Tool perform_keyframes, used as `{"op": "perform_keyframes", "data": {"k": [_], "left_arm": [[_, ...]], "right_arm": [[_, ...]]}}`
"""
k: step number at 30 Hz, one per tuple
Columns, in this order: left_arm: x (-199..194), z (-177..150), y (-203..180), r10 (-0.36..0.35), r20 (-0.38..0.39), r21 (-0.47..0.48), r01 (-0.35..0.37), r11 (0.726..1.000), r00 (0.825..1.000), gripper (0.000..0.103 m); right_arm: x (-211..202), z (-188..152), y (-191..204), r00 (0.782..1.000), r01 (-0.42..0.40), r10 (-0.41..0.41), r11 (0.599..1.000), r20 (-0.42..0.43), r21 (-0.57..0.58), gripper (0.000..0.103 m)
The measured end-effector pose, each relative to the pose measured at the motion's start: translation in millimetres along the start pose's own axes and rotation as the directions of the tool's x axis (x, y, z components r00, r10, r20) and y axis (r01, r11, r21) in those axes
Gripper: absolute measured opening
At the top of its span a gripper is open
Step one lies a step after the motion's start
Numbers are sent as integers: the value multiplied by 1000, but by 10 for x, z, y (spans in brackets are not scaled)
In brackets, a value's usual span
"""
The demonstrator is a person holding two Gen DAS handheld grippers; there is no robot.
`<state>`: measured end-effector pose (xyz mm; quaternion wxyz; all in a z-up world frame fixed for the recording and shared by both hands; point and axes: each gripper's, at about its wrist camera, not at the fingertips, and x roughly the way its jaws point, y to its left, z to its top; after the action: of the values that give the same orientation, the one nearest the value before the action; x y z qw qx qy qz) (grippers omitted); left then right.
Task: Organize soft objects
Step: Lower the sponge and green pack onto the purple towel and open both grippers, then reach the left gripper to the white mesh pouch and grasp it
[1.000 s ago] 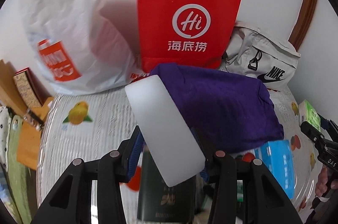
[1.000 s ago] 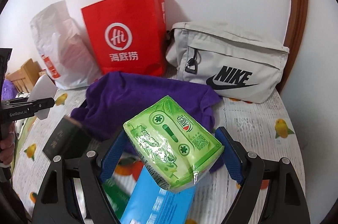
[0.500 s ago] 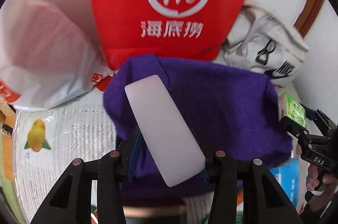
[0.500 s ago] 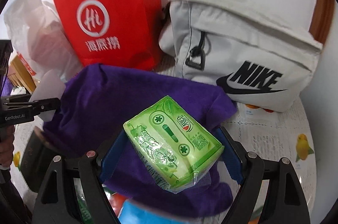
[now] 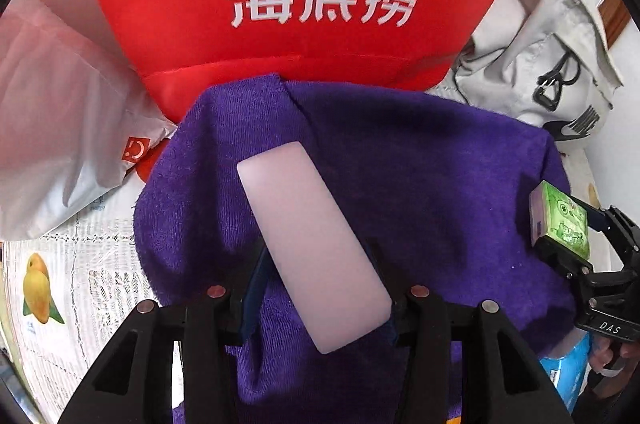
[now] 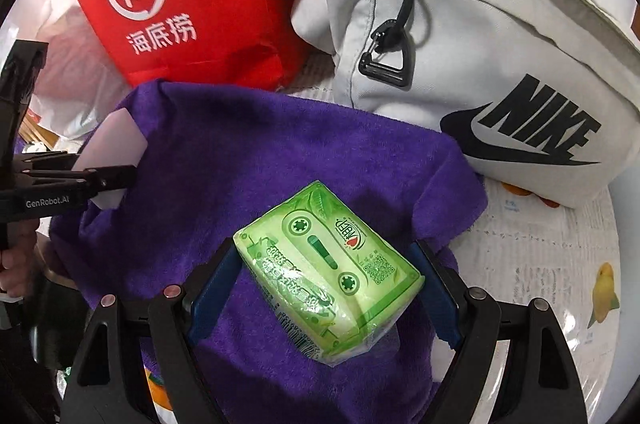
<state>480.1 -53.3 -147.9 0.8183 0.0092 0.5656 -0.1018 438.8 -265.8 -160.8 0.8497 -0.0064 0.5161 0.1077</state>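
Observation:
My left gripper (image 5: 316,272) is shut on a white translucent rounded pad (image 5: 312,248) and holds it over the purple towel (image 5: 420,160). My right gripper (image 6: 328,288) is shut on a green tissue pack (image 6: 328,280), also over the purple towel (image 6: 248,160). The right gripper with the green pack shows at the right edge of the left wrist view (image 5: 560,224). The left gripper with the white pad shows at the left of the right wrist view (image 6: 108,160).
A red paper bag (image 5: 304,4) stands behind the towel, a white plastic bag (image 5: 60,128) to its left and a grey Nike pouch (image 6: 500,64) to its right. A blue pack (image 5: 568,372) lies under the towel's right edge. The tablecloth (image 6: 552,264) has fruit prints.
Both grippers have moved forward over the purple towel toward the red bag and the Nike pouch, each still holding its object. The dark green box has dropped out of view.

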Motion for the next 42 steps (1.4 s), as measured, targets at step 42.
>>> {"op": "perform_keyframes", "data": {"k": [42], "left_arm": [[-1705,-1064,-39,95,235,-12,-95,995,967,81]], "right_arm": [[-1419,-739,458,975,1,-7,1000,223,27,93]]}}
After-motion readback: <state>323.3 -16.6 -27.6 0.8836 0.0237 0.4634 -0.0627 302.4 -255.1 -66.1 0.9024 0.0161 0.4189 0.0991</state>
